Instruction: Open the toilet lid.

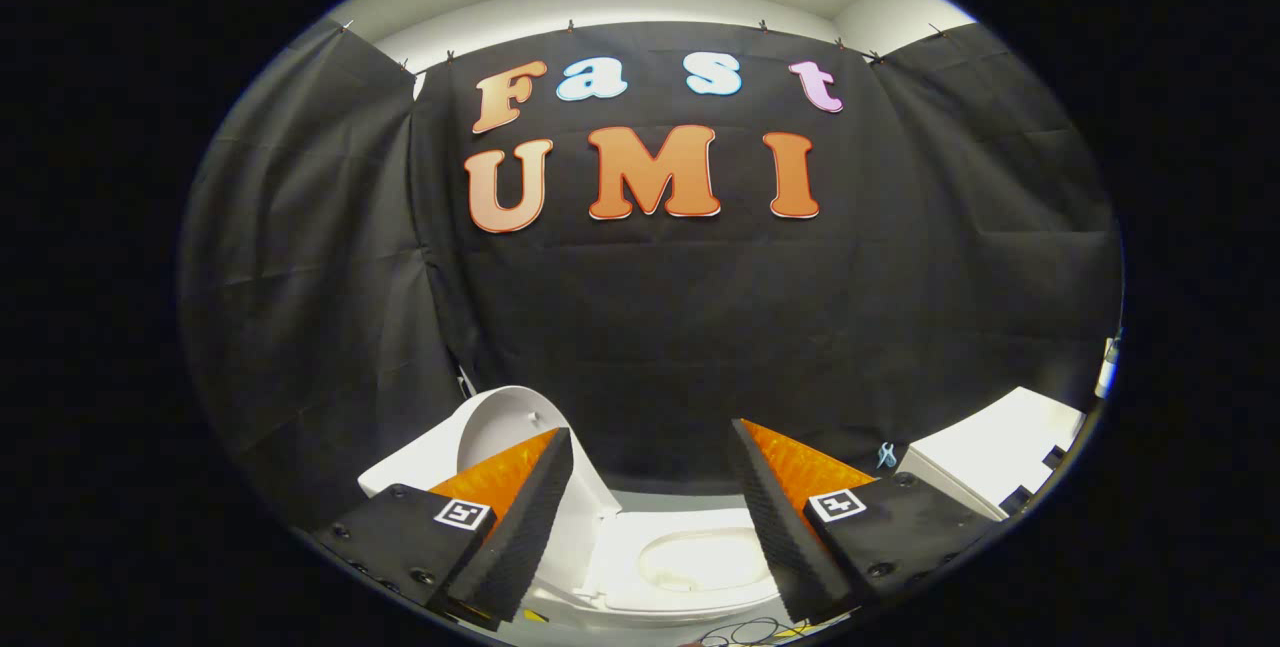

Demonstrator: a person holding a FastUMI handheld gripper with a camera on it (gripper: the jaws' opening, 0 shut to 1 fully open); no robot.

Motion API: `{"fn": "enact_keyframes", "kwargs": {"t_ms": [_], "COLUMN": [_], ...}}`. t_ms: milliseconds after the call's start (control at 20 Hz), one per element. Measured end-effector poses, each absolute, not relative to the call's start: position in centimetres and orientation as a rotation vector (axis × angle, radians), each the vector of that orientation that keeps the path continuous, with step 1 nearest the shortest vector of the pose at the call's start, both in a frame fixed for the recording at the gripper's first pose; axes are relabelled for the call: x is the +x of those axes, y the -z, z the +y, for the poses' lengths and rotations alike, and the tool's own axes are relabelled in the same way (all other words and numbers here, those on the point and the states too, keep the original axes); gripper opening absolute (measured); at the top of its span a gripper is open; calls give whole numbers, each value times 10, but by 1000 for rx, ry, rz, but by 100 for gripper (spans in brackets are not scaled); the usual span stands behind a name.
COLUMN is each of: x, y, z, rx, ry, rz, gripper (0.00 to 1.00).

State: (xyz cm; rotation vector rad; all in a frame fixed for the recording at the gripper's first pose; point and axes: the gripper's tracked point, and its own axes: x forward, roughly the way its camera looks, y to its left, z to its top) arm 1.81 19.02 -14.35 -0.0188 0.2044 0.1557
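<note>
I hold the gripper [650, 517] fingers wide apart, gripping nothing; the toilet lid [500, 427] stands raised at ten o'clock, the open bowl [690, 562] between them.

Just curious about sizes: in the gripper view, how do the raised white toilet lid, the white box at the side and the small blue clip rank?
1. White box and raised white toilet lid: look alike, and nearness makes it unsure.
2. Small blue clip, by far smallest.
Open gripper holds nothing.
</note>
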Motion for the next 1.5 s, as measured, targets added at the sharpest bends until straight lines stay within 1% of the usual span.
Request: {"fn": "enact_keyframes", "kwargs": {"t_ms": [350, 700, 1500], "x": [14, 7, 2], "y": [111, 99, 92], "z": [151, 127, 123], "rx": [-43, -37, -43], "ry": [-130, -100, -87], "rz": [176, 161, 138], "gripper": [100, 100, 99]}}
